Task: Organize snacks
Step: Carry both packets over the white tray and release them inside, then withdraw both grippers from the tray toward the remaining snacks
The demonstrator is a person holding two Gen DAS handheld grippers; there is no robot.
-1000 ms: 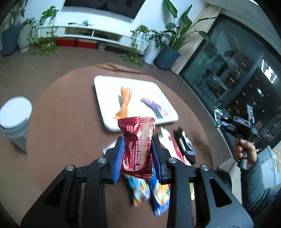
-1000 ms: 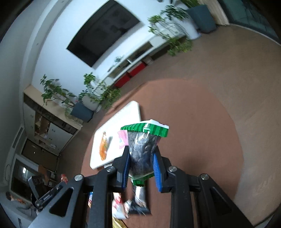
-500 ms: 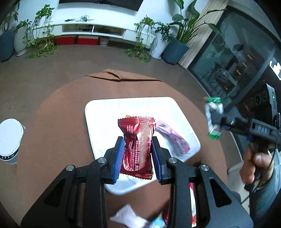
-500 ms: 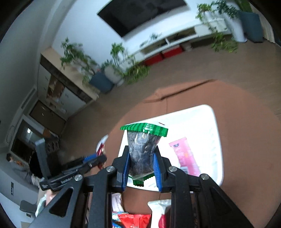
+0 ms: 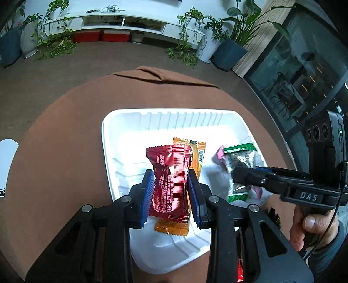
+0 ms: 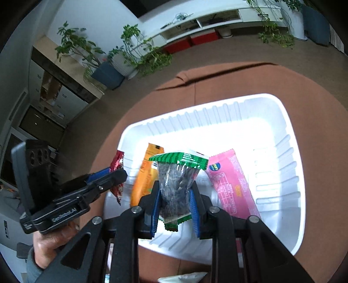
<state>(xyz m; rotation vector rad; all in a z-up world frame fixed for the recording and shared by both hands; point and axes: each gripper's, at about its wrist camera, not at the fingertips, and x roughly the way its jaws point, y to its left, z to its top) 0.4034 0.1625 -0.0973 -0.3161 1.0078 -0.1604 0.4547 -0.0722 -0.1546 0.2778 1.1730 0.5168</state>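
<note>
My left gripper point(image 5: 169, 187) is shut on a dark red snack packet point(image 5: 169, 180) and holds it low over the white tray point(image 5: 121, 122). My right gripper point(image 6: 175, 196) is shut on a clear packet with green ends point(image 6: 177, 174), also over the tray point(image 6: 282, 108). An orange packet point(image 5: 199, 156) and a pink packet point(image 6: 230, 185) lie in the tray. The right gripper with its green packet point(image 5: 239, 161) shows at the right of the left wrist view. The left gripper and red packet point(image 6: 117, 161) show at the left of the right wrist view.
The tray sits on a round table under a brown cloth point(image 5: 65, 135). A white lidded bucket point(image 5: 5, 161) stands off the table's left. More packets point(image 5: 239, 270) lie on the table near the tray's near edge. Plants and a white low shelf point(image 5: 121, 17) line the far wall.
Both grippers have moved forward and down over the tray, each still holding its packet. They now sit close side by side above the orange and pink packets.
</note>
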